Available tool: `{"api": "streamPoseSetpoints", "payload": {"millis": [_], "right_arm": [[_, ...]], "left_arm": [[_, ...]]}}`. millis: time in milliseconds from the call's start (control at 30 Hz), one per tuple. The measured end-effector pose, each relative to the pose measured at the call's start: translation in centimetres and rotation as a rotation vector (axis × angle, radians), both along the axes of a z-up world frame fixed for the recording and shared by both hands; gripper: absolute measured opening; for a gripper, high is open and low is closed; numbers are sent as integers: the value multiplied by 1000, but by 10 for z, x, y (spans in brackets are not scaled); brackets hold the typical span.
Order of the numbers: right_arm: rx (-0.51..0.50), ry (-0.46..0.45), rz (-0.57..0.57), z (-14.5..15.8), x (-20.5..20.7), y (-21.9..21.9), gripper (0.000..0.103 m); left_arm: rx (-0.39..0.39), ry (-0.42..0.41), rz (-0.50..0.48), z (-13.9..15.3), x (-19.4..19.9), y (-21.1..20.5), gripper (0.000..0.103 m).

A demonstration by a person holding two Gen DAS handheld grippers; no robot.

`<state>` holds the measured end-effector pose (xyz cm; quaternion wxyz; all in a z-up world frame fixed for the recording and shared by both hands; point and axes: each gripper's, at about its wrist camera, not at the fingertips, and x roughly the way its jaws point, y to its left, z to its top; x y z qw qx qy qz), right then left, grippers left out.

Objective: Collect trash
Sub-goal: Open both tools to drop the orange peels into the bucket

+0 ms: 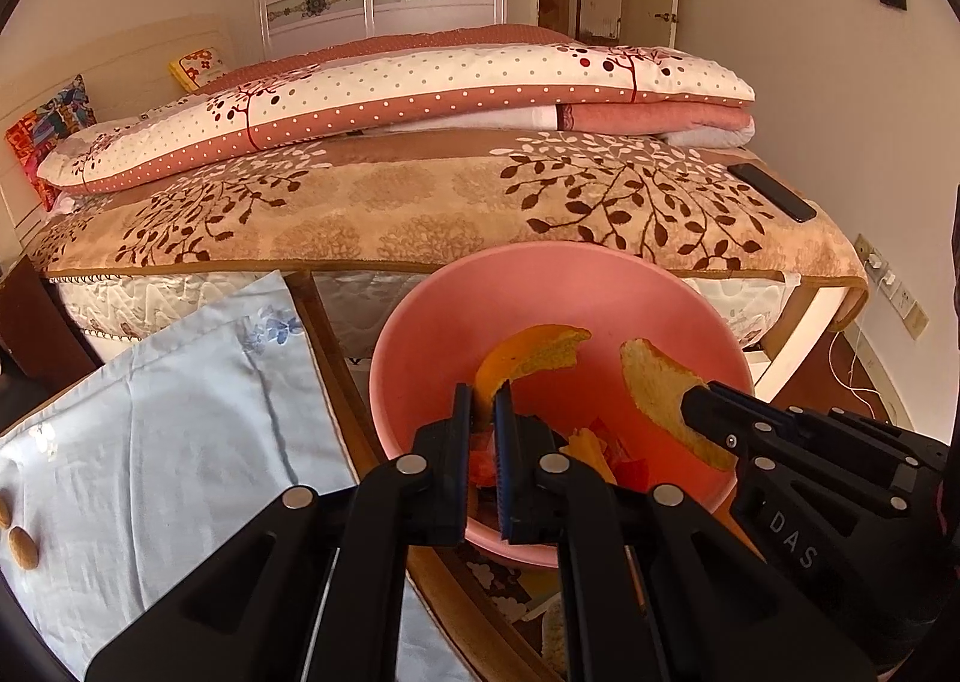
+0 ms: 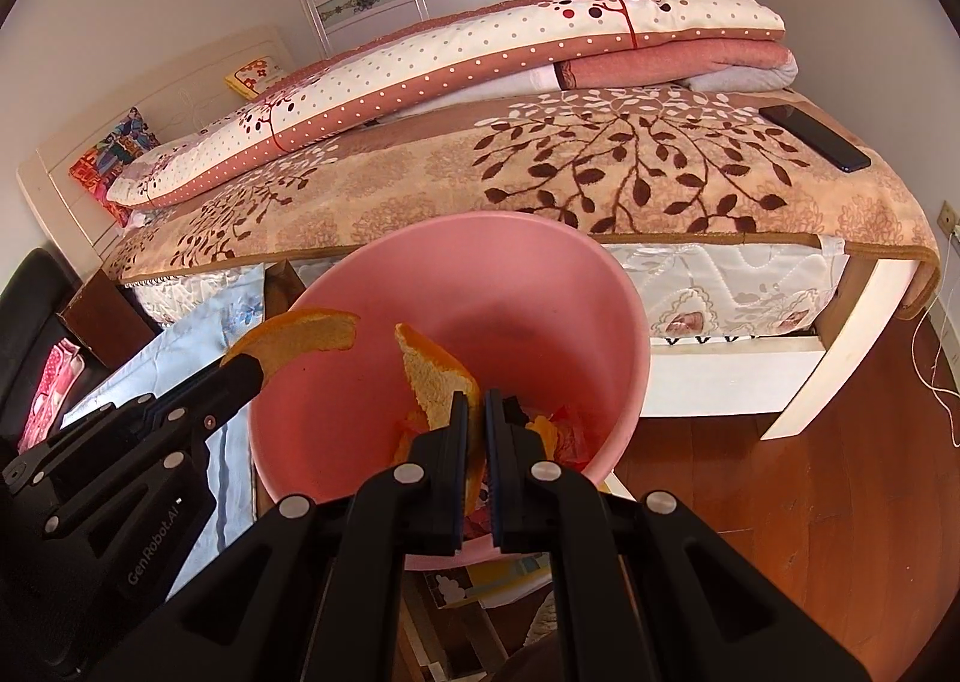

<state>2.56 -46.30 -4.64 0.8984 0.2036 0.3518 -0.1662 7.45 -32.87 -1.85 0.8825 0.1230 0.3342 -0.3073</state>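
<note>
A pink plastic bin [image 1: 420,358] [image 2: 540,274] stands in front of the bed with red and orange scraps [image 1: 606,451] at its bottom. My left gripper [image 1: 483,400] is shut on an orange peel [image 1: 534,352] and holds it over the bin. My right gripper [image 2: 476,403] is shut on a second orange peel [image 2: 435,373], also over the bin. The right gripper shows in the left wrist view [image 1: 696,412] with its peel [image 1: 660,394]. The left gripper shows in the right wrist view [image 2: 249,367] with its peel [image 2: 300,331].
A light blue cloth [image 1: 180,430] covers a table on the left, with two small brown pieces [image 1: 24,547] at its edge. The bed [image 1: 420,202] with folded quilts is behind the bin. A black phone [image 1: 774,193] lies on the bed's right corner. Wooden floor [image 2: 810,502] is at right.
</note>
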Motion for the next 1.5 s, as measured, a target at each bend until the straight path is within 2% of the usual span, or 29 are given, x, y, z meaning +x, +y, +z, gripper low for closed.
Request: {"api": "streamPoseSetpoints", "payload": {"millis": [800, 867, 933, 1233, 1333, 1500], "right_arm": [[-5, 34, 13, -8, 14, -4, 5], [-4, 35, 11, -8, 14, -6, 5], [-2, 35, 9, -9, 14, -7, 5], [7, 27, 3, -11, 13, -10, 6], [16, 24, -6, -12, 12, -10, 17], [12, 23, -5, -11, 9, -10, 18]], "left_arm": [[18, 71, -9, -16, 15, -11, 8], [11, 77, -11, -16, 15, -10, 18], [-8, 76, -9, -14, 15, -8, 40], [-39, 82, 3, -9, 16, -3, 43], [-38, 78, 5, -8, 15, -3, 43], [-43, 72, -4, -4, 11, -2, 43]]}}
